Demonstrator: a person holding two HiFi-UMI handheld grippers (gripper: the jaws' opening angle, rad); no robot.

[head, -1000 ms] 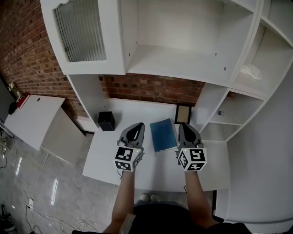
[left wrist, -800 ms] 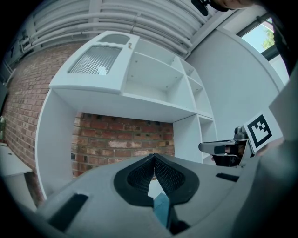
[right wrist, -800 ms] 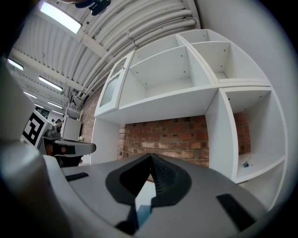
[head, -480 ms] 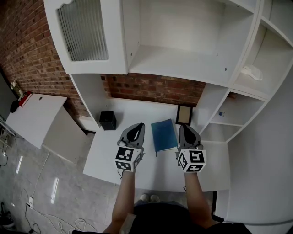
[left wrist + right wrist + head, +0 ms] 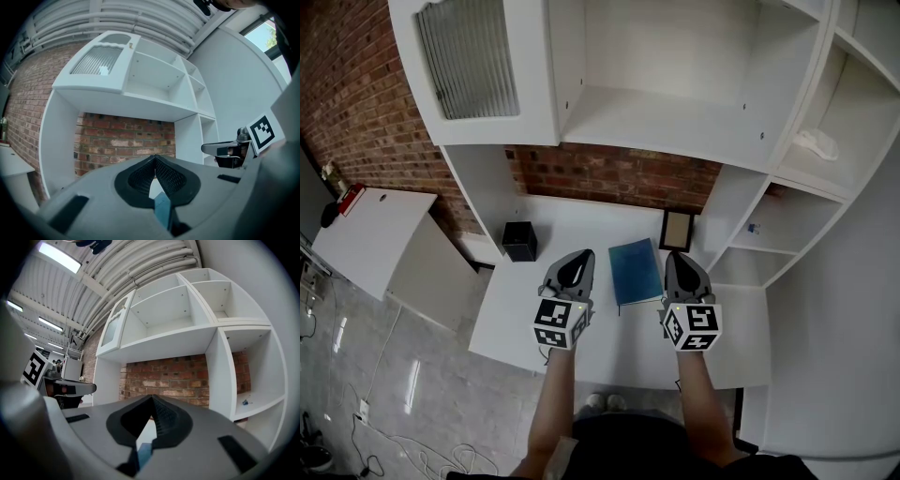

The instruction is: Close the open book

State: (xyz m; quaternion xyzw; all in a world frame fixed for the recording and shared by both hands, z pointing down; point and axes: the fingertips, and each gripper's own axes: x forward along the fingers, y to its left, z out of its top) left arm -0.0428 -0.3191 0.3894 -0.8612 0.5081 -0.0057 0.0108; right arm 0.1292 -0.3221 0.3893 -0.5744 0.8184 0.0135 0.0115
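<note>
1. Left gripper: jaws pressed together at the tips, nothing between them.
2. Right gripper: jaws likewise pressed together, empty.
3. Blue book: closed, flat on the white desk, between the two pairs of jaws and closer to the right pair.
4. Its long axis runs roughly parallel with the jaws, far end toward the brick wall.

Home-style study corner — white desk, shelf unit, brick wall — under industrial ceiling ducts.

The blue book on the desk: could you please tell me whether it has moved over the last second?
No. The blue book lies where it did, its far right corner still close to the picture frame.
</note>
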